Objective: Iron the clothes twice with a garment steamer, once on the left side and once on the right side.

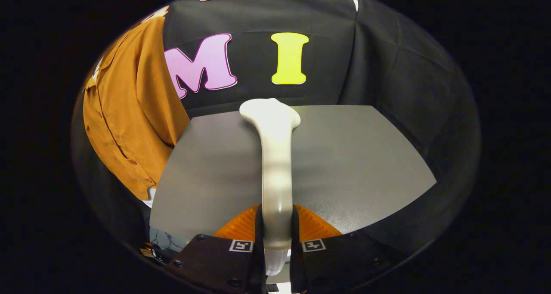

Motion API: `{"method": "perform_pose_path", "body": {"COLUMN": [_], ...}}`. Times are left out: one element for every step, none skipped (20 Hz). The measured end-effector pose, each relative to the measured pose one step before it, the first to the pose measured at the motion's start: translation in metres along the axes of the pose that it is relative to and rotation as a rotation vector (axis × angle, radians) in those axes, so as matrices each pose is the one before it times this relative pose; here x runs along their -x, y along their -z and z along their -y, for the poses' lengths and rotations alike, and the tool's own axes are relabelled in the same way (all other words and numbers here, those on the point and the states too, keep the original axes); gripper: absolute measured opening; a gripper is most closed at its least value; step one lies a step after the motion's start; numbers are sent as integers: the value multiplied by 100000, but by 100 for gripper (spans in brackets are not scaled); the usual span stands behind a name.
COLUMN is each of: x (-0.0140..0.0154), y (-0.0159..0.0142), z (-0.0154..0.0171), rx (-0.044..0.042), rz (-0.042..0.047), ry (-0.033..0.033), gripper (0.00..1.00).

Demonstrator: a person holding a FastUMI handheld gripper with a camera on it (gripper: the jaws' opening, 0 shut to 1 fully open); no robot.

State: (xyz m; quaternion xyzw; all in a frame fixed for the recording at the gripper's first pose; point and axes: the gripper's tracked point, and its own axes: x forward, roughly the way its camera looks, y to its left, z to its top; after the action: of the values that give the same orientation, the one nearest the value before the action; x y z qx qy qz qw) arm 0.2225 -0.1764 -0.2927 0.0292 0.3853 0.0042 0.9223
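A white garment steamer [275,165] runs straight ahead from between my fingers, its wide head at the far end over the grey table [357,156]. My gripper [277,233] is shut on the steamer's handle, both fingers pressing its sides. An orange-brown shirt [129,117] hangs against the booth wall, beyond the table and to the left of the steamer head. The steamer head is apart from the shirt and not pointed at it.
The grey table spreads under and to both sides of the steamer. The black cloth wall [387,70] stands behind it. A few small items and cables [165,240] lie low at the left, below the table's edge.
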Motion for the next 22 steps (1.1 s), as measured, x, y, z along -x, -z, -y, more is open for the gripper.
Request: {"method": "perform_pose_path", "body": {"x": [195,493,554,946,1024,1343,1249,1160,1209,1095,1402,1083,1010,951,800,1074,647,616,497,540,407,65], "y": [3,-577,-443,-822,-995,-1029,-1012,-821,-833,-731,-756,-715,-597,-531,-414,-493,-442,-677,-455,-491,-319,-48], "z": [308,86,310,153,-89,-260,-336,-373,-538,-561,-546,-702,-907,-1008,-898,-1021,-679,-703,-822,-805,-1023,-1052], "rx": [-2186,-1210,-173,67,66,-428,-537,-714,-1190,-1231,-154,456,885,555,508,1146,939,425,1460,848,1085,1154], "rz": [541,2436,2997,3920,4371,4963,5020,4746,4746,4878,4581,4976,4791,4032,3636,3660,2331,3468,2589,2545,1450,265], "ry": [238,415,1016,874,80,-498,-553,-573,-652,-509,-445,-209,-588,-1285,-959,-712,-230,412,241,345,281,-245], "gripper": [26,26,26,26,26,26,26,26,26,26,26,26,26,26,25,26,26,25,25,25,25,25]}}
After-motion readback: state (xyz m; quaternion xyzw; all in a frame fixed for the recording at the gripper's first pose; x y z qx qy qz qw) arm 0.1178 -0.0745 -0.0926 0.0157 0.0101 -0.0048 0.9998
